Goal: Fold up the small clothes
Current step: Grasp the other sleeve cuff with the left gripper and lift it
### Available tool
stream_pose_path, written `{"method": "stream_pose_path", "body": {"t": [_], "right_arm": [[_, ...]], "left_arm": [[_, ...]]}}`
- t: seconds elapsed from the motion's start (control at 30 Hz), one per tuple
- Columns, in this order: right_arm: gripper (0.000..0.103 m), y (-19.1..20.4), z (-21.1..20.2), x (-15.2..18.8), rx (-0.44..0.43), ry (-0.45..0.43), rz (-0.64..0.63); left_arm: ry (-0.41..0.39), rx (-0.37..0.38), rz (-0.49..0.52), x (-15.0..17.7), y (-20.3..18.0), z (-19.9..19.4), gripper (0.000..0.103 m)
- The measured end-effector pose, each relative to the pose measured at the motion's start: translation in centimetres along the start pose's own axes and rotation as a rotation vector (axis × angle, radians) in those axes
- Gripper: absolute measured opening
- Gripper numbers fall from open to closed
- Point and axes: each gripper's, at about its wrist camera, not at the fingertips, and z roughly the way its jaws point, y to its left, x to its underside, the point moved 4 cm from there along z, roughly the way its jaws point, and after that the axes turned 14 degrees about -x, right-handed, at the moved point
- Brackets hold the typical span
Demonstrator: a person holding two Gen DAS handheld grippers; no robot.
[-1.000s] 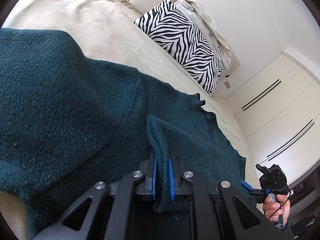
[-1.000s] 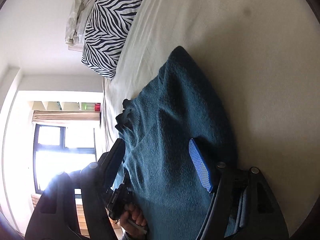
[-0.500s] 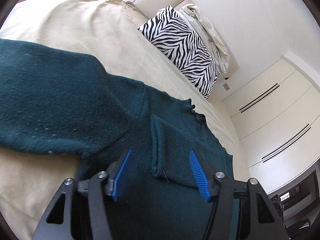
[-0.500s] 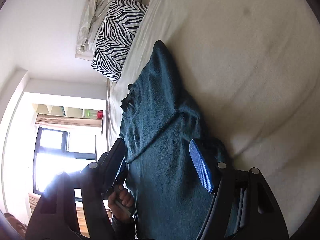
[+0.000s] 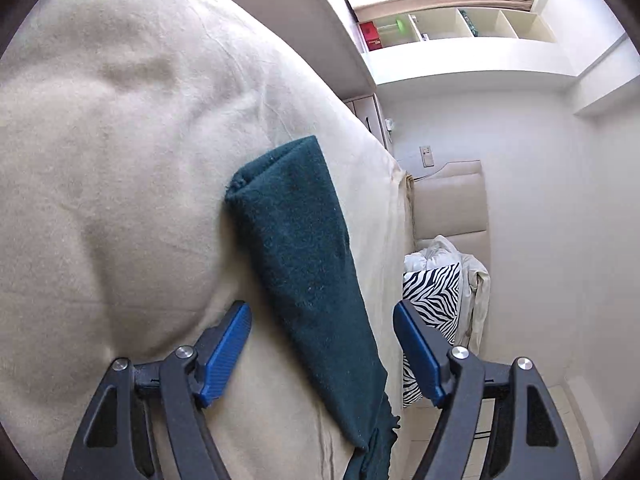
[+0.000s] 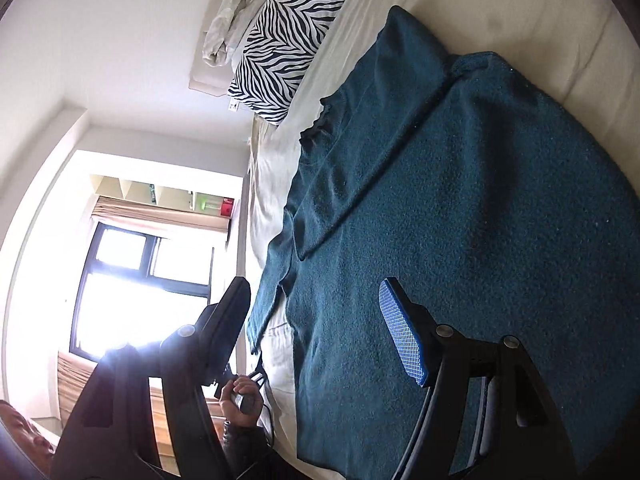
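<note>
A dark green knitted sweater (image 6: 460, 200) lies spread on the beige bed (image 6: 540, 20), one sleeve folded across its body. In the left wrist view a long sleeve-like strip of the sweater (image 5: 296, 240) runs away over the bed (image 5: 120, 160). My left gripper (image 5: 320, 312) straddles the near part of that strip; its jaws are opening and the blue pads (image 5: 228, 352) stand clear of the cloth. Over the sweater's lower part my right gripper (image 6: 314, 296) hangs open, holding nothing. A hand (image 6: 240, 396) on the other gripper's handle shows below it.
A zebra-striped pillow (image 6: 288, 40) and crumpled white bedding (image 6: 236, 16) lie at the head of the bed, by the padded headboard (image 5: 452, 200). The bed's edge (image 5: 400, 240) drops to the floor on the sweater's far side. A bright window (image 6: 132, 292) and wall shelves (image 5: 460, 28) stand beyond.
The left gripper let go of the sleeve cuff, opened wide, then swung and rolled to face along another strip of the sweater. The right gripper drew back, so more of the sweater shows.
</note>
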Motion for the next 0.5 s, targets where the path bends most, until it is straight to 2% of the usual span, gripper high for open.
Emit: {"method": "stream_pose_path", "body": {"t": [0.07, 0.13, 0.2, 0.27, 0.33, 0.5], "right_arm": [[0.067, 0.7, 0.3, 0.8, 0.009, 0.016, -0.019], [0.067, 1.2, 0.4, 1.3, 0.013, 0.025, -0.037], [0.067, 1.3, 0.2, 1.5, 0.014, 0.022, -0.041], [0.067, 1.0, 0.0, 1.4, 0.014, 0.011, -0.036], [0.067, 0.3, -0.2, 1.3, 0.016, 0.001, -0.026], [0.067, -1.6, -0.9, 1.6, 0.012, -0.002, 0.011]], "left_arm": [[-0.016, -0.009, -0.023, -1.1, -0.4, 0.6, 0.073], [-0.024, -0.052, 0.002, -2.0, -1.0, 1.5, 0.057], [-0.008, -0.094, 0.047, -2.2, -1.7, 2.6, 0.024], [0.004, -0.123, 0.106, -1.7, -2.5, 3.2, 0.009], [-0.023, -0.145, 0.184, -0.7, -3.5, 2.9, 0.009], [-0.03, -0.142, 0.337, 3.4, -6.8, 2.1, 0.009]]}}
